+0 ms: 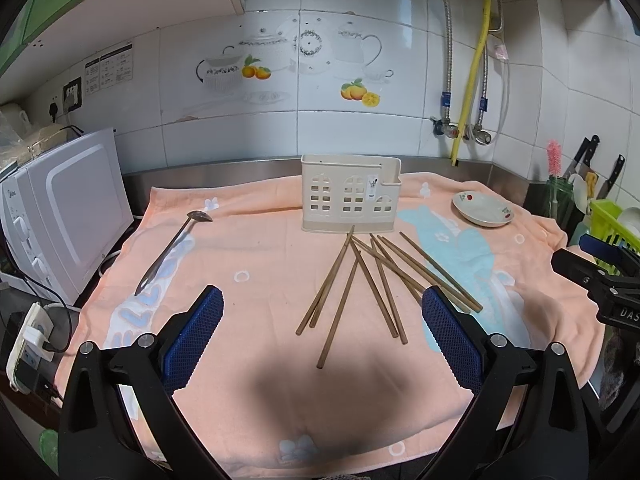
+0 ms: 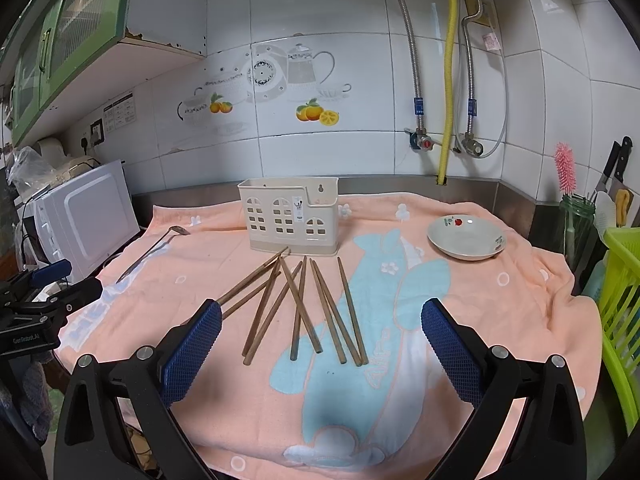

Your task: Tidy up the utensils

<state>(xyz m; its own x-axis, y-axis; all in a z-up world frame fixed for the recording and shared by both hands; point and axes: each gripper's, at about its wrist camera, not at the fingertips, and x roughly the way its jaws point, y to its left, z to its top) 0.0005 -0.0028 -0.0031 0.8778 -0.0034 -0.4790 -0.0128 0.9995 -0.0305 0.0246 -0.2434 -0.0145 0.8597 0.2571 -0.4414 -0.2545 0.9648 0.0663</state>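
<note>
Here, both tongs hover wide and empty over the towel-covered surface (image 1: 260, 264): the left tongs (image 1: 322, 320) and the right tongs (image 2: 321, 330). The wooden chopsticks (image 1: 372, 280) lie scattered at mid-frame, just below the cream utensil holder (image 1: 350, 192). A metal spoon (image 1: 172, 252) lies at left, a shallow dish (image 1: 482, 210) at right.
</note>
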